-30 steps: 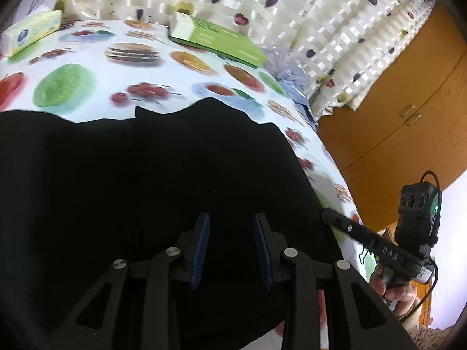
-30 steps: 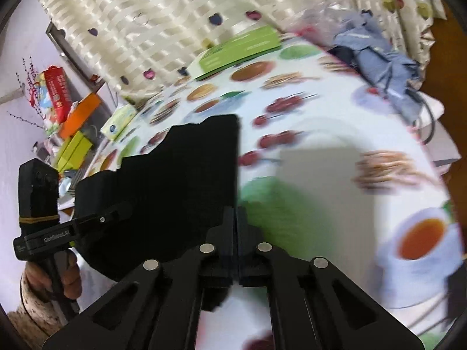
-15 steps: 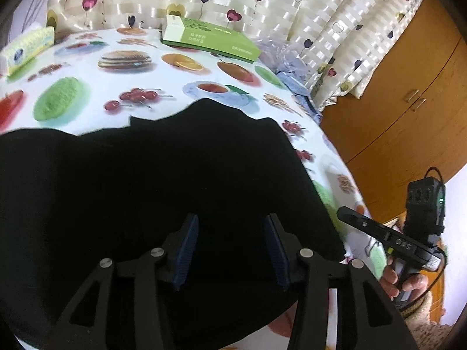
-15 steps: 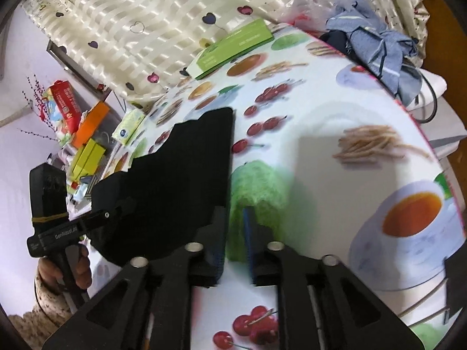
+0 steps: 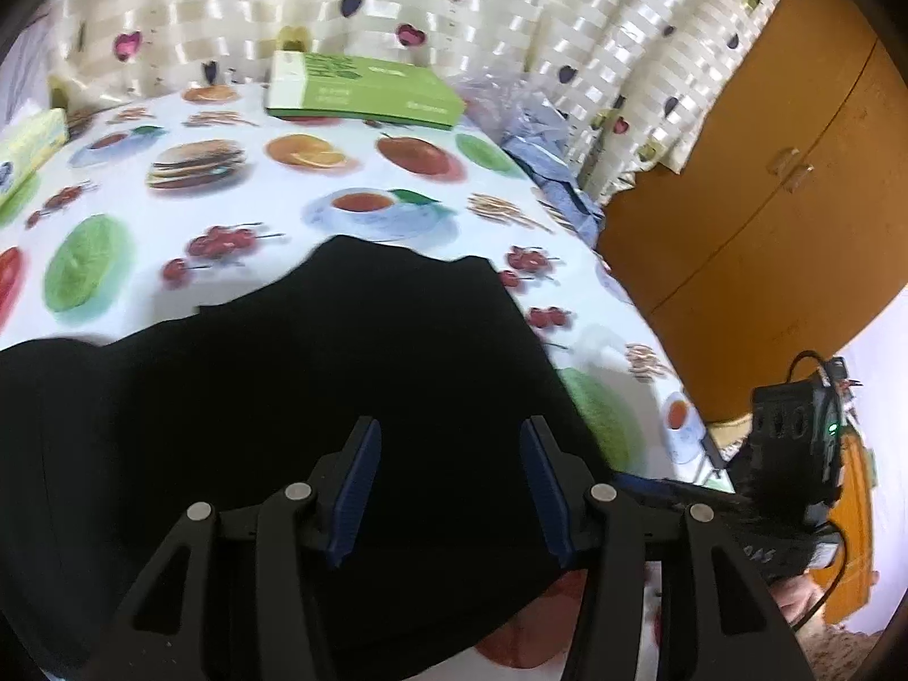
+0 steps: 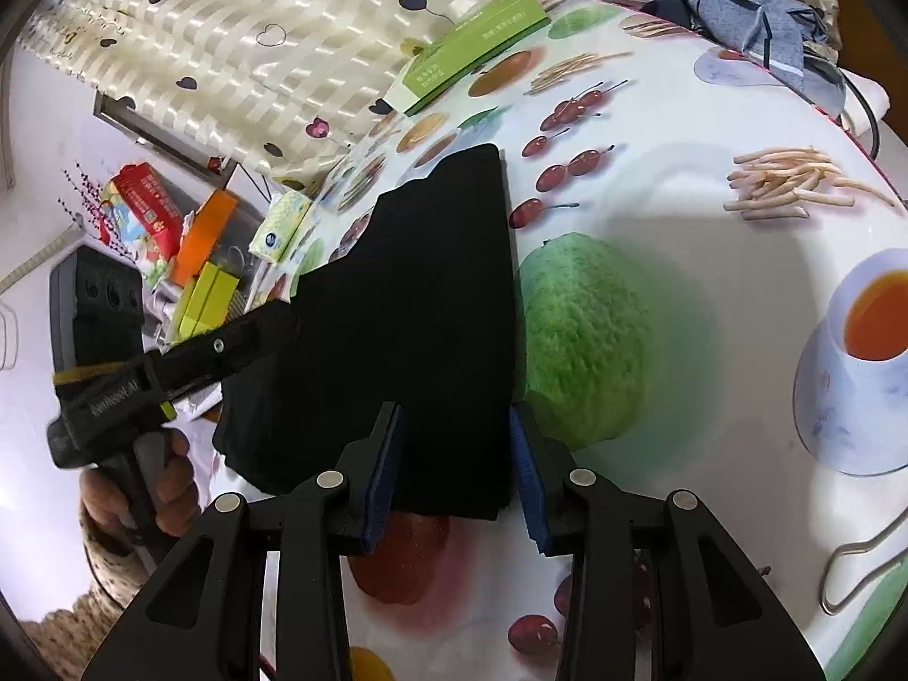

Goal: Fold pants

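Black pants (image 5: 340, 369) lie folded flat on the food-print tablecloth (image 5: 170, 215). My left gripper (image 5: 448, 425) hovers over their near part, its jaws opening, with nothing pinched between the blue pads. In the right wrist view the pants (image 6: 425, 284) run away from me as a dark slab. My right gripper (image 6: 454, 411) straddles their near right corner. Its jaws are closing, the fabric lies between them, and the pads do not press on it. A hand (image 6: 170, 488) holds the left gripper's handle at the pants' left side.
A green box (image 5: 363, 91) lies at the table's far edge before a heart-print curtain. A tissue pack (image 5: 28, 142) sits far left. Grey-blue clothes (image 6: 755, 17) are heaped at the far right. A wire hanger (image 6: 862, 567) lies near right, and a wooden cabinet (image 5: 766, 198) stands beyond the table.
My left gripper rose and drew back while its jaws spread wider. My right gripper went from shut beside the pants to jaws apart over their near right corner.
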A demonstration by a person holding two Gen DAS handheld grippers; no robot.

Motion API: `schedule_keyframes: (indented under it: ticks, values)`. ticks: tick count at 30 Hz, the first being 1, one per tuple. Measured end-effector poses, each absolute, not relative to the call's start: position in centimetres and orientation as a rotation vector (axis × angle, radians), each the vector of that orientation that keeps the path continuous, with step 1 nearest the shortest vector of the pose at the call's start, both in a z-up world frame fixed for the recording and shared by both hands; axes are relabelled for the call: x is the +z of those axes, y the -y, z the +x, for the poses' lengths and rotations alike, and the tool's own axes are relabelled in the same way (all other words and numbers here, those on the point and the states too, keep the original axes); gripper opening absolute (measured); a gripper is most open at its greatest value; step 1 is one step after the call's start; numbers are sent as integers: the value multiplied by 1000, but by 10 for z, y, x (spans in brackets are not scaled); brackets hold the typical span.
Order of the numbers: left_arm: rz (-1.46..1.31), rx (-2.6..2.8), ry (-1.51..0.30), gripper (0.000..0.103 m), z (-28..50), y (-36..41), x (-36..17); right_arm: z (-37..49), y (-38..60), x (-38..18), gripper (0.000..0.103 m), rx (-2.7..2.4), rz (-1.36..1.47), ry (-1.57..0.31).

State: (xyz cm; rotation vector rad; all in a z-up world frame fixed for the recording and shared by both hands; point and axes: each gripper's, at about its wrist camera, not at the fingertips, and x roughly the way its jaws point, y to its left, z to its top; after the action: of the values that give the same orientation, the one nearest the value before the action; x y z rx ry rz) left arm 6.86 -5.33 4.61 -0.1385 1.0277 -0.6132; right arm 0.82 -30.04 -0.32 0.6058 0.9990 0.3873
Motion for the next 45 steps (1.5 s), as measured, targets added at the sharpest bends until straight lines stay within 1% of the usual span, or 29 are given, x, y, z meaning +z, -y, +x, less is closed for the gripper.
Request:
schedule_keyframes:
  ticks: [1,4,8,10,13,17,24,30,32,34,35,36,37,39,40,41,42,44,45]
  values:
    - [-135,-620,-1037,54,70,58,47,8,298,-2,18,386,584,-991]
    - [-84,-634,-1061,56,76,77,49,5,292,4,14,402,532,-951]
    - [-1,-644,-1086,60,85,104,56,3,287,14,13,442,520,-883]
    - [42,-661,-1099,67,90,118,60,3,282,17,13,448,499,-860]
    - [90,-645,-1104,69,98,133,68,2,273,23,13,473,474,-824]
    - [172,-623,-1121,69,107,150,70,3,262,28,13,513,456,-794]
    - [349,-569,-1173,70,113,180,55,1,248,32,13,556,424,-772]
    - [399,-474,-1207,69,124,182,39,1,249,31,13,563,419,-771]
    - [391,-442,-1219,66,130,178,36,-1,249,31,13,562,416,-772]
    - [360,-441,-1243,51,134,174,33,-2,250,31,13,558,407,-770]
    - [347,-444,-1255,48,135,173,31,-3,250,31,13,554,403,-772]
    - [345,-449,-1260,40,135,172,30,-4,251,32,13,552,398,-773]
    - [346,-453,-1256,29,135,172,30,-5,251,32,13,548,392,-775]
    - [335,-459,-1252,20,134,170,30,-6,254,33,14,534,393,-776]
    - [321,-465,-1254,17,135,168,31,-6,256,33,15,524,398,-776]
    - [301,-472,-1256,16,135,165,31,-7,259,33,16,506,403,-778]
    - [288,-476,-1257,16,135,164,31,-8,261,33,20,491,405,-778]
    - [272,-482,-1256,16,134,160,32,-8,263,35,36,460,402,-778]
    - [262,-484,-1253,16,134,159,32,-9,264,35,56,444,404,-776]
